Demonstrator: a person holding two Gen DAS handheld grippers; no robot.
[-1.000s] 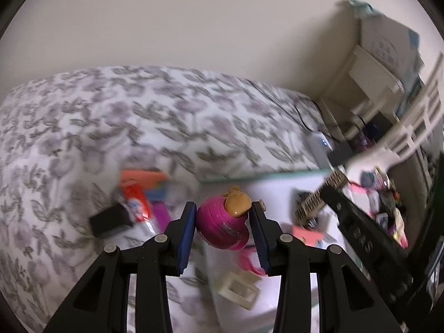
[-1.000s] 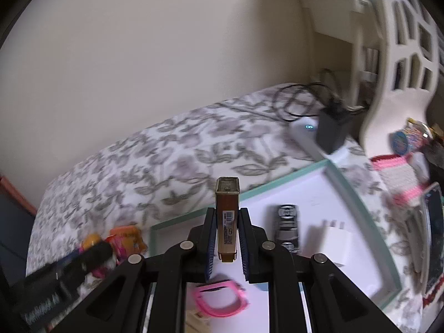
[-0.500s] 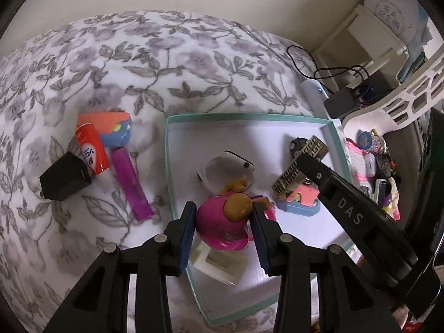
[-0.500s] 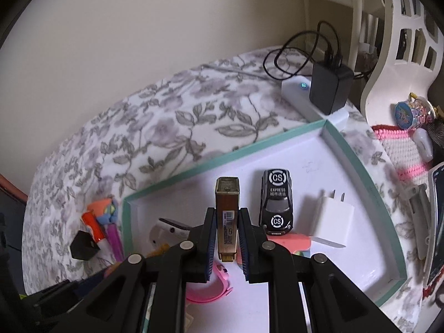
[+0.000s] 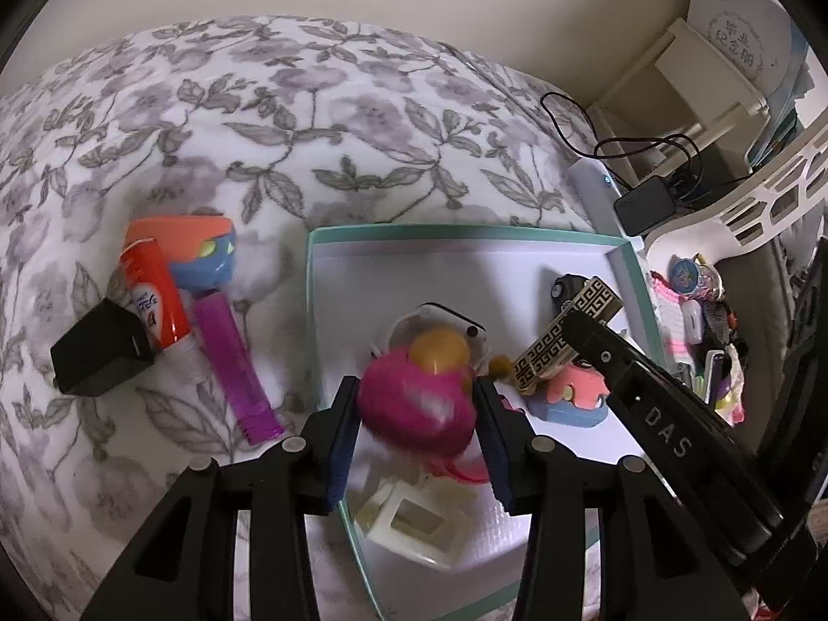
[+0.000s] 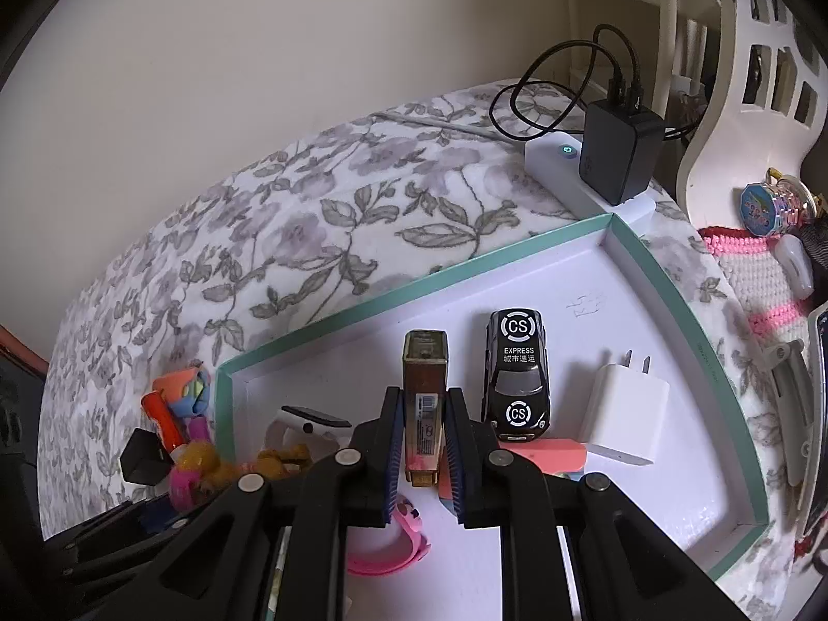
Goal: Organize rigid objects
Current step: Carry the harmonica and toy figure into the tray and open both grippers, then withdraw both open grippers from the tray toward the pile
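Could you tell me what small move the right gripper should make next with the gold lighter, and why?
Probably lower it a little further and release. The right gripper is shut on the gold lighter, which hangs over a bare patch of the teal-rimmed tray beside the black toy car. Setting it down parallel to the car would keep the row tidy.

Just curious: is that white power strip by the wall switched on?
On: a small light glows on the white power strip, beside the plugged-in black adapter.
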